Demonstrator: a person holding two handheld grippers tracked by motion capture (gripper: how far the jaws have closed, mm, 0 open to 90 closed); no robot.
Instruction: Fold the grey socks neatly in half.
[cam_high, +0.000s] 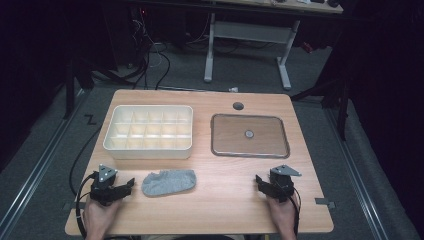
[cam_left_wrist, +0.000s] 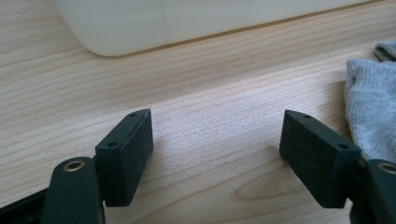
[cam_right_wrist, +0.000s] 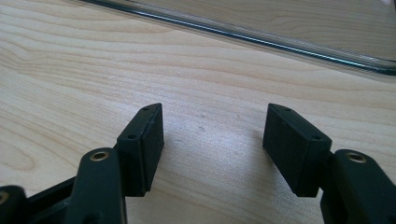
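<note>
A grey sock (cam_high: 168, 182) lies flat on the wooden table (cam_high: 220, 210) near its front edge, left of centre. My left gripper (cam_high: 125, 189) rests on the table just left of the sock, open, with nothing between its jaws. In the left gripper view the gripper (cam_left_wrist: 217, 144) stands low over bare wood, and the sock (cam_left_wrist: 371, 107) lies at the right edge. My right gripper (cam_high: 262, 184) sits at the front right, open and empty. The right gripper view has the gripper (cam_right_wrist: 212, 137) over bare wood.
A cream organiser box with several compartments (cam_high: 148, 131) stands at the back left; its wall (cam_left_wrist: 187, 23) rises ahead of the left gripper. A clear lid with a round knob (cam_high: 249, 135) lies at the back right; its rim (cam_right_wrist: 243, 35) lies ahead of the right gripper.
</note>
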